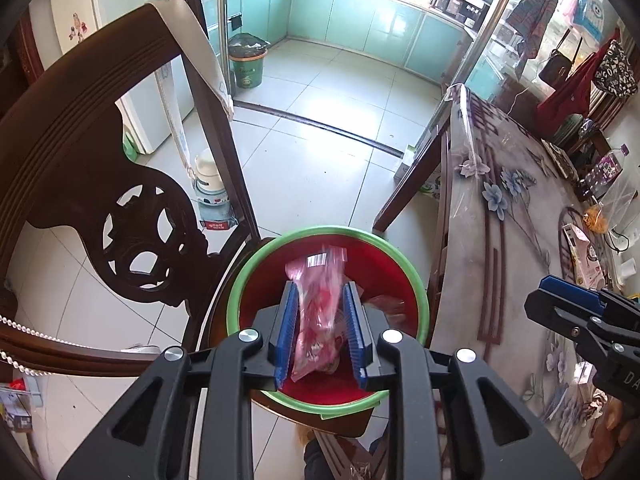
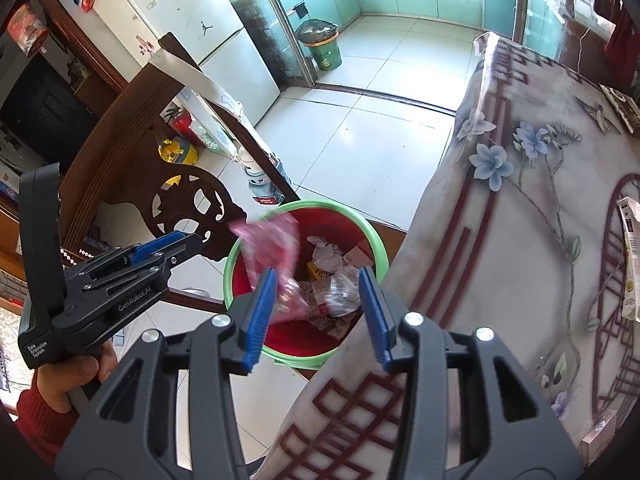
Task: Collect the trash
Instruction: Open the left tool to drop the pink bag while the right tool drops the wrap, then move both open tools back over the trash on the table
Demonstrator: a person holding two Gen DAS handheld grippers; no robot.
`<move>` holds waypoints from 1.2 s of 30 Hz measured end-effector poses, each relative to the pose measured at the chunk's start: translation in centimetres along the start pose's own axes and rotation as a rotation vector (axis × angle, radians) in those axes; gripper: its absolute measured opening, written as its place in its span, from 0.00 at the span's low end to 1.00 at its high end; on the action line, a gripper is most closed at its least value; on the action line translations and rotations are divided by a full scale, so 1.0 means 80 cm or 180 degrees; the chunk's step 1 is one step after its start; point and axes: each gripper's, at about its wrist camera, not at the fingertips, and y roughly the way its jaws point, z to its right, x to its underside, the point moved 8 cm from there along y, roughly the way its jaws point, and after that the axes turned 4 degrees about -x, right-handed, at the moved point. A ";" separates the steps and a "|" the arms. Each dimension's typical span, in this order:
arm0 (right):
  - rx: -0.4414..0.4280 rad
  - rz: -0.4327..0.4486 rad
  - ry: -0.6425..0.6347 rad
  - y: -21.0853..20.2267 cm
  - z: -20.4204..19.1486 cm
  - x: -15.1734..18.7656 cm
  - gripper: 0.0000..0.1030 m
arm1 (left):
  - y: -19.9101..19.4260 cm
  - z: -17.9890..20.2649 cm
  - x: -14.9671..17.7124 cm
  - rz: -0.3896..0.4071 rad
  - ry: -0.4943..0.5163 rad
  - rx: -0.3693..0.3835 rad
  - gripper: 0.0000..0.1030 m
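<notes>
Pale tiled floor (image 1: 312,152) fills the centre of both views, w/ teal kitchen cabinets (image 1: 360,20) along the top. Dark carved wooden chair (image 1: 100,168) takes the left half of the left-wrist view, a pale cloth (image 1: 192,40) draped over its top rail. Desk (image 2: 520,240) under a floral plastic cover occupies the right side of the right-wrist view; a carton (image 2: 630,256) lies at its far right edge. White fridge (image 2: 192,20) stands upper left in that view, and a small green bin (image 2: 324,46) w/ a dark liner sits upper centre by the kitchen doorway. Lower centre, beside the desk edge: red trash bin (image 1: 400,268) w/ a green rim, holding crumpled paper (image 2: 326,258) and wrappers. Pink plastic bag (image 1: 320,308) is over the bin's mouth, motion-blurred; in the left-wrist view it sits between the blue pads (image 1: 289,328), which stand apart from it, not pressing. Left hand-held gripper (image 1: 320,332): jaws narrowly parted, nothing clamped. Right hand-held gripper (image 2: 318,316): jaws moderately wide, empty, pointing down at the bin from the desk side. In the right-wrist view, lower left, a hand (image 2: 76,372) in a red sleeve (image 2: 40,420) grips the left tool's handle.
</notes>
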 end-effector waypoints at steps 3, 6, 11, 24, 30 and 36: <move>0.0045 0.0035 -0.0038 -0.011 0.000 -0.001 0.40 | -0.007 0.003 -0.003 0.0050 0.0038 -0.0015 0.21; 0.0073 0.0084 -0.0044 -0.026 0.003 0.002 0.40 | -0.015 0.008 -0.005 0.0098 0.0070 0.0004 0.21; 0.0126 0.0140 -0.0015 -0.054 0.013 0.017 0.46 | -0.029 0.032 0.000 0.0140 0.0165 0.0100 0.21; 0.0714 0.0015 0.0582 -0.136 0.169 0.145 0.50 | -0.042 0.145 0.038 0.0069 0.0581 0.0290 0.23; 0.1171 -0.0006 0.1088 -0.214 0.303 0.228 0.64 | -0.052 0.223 0.060 0.0072 0.0719 0.0385 0.39; 0.1416 -0.0389 0.0869 -0.249 0.392 0.288 0.72 | -0.063 0.319 0.094 0.0012 0.0896 0.0533 0.40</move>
